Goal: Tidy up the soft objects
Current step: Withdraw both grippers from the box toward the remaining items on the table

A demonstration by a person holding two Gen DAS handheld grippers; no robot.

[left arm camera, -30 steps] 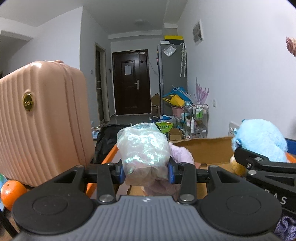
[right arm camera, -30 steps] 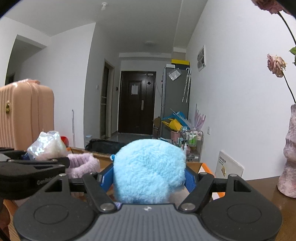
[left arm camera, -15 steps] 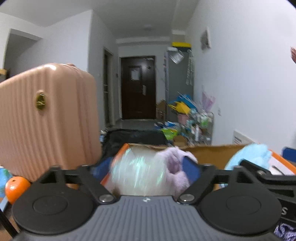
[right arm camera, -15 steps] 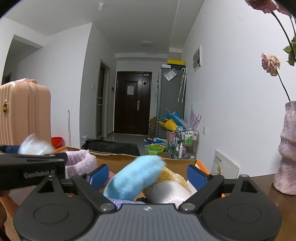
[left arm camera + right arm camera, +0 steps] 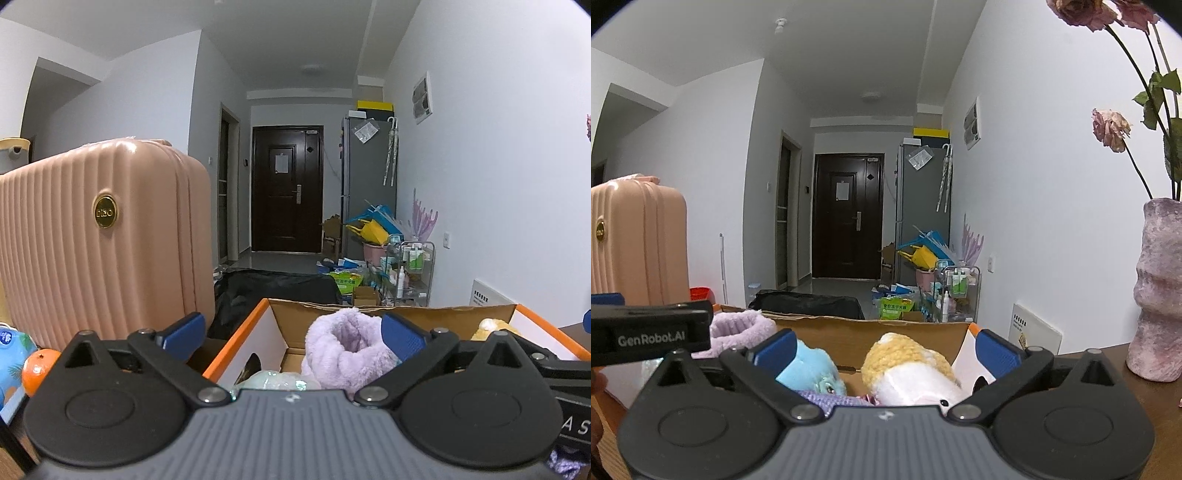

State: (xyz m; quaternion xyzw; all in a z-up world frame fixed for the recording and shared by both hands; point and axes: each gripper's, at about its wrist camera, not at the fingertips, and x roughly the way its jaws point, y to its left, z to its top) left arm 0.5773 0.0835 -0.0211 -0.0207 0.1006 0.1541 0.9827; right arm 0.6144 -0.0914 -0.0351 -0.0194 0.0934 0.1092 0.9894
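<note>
While both poised over orange-edged cardboard box (image 5: 240,334), left hand-held gripper (image 5: 291,334) and right hand-held gripper (image 5: 884,349) spread wide, empty; lilac fleece bundle (image 5: 345,345), blue plush toy (image 5: 809,367) lie inside box below.

A: How is the light in these two wrist views?

B: Dim and cool — soft indoor light with a bluish-grey cast on the white walls, and no hard shadows. The dark wooden door (image 5: 287,188) at the corridor's end is almost black.

A: Any glare?

B: A faint sheen on the ribbed pink hard-shell suitcase (image 5: 107,240), nothing blown out.

A: Sharpness?

B: Both frames look crisp, without motion blur — yet fisheye bending curves the walls, and the corners go black.
</note>
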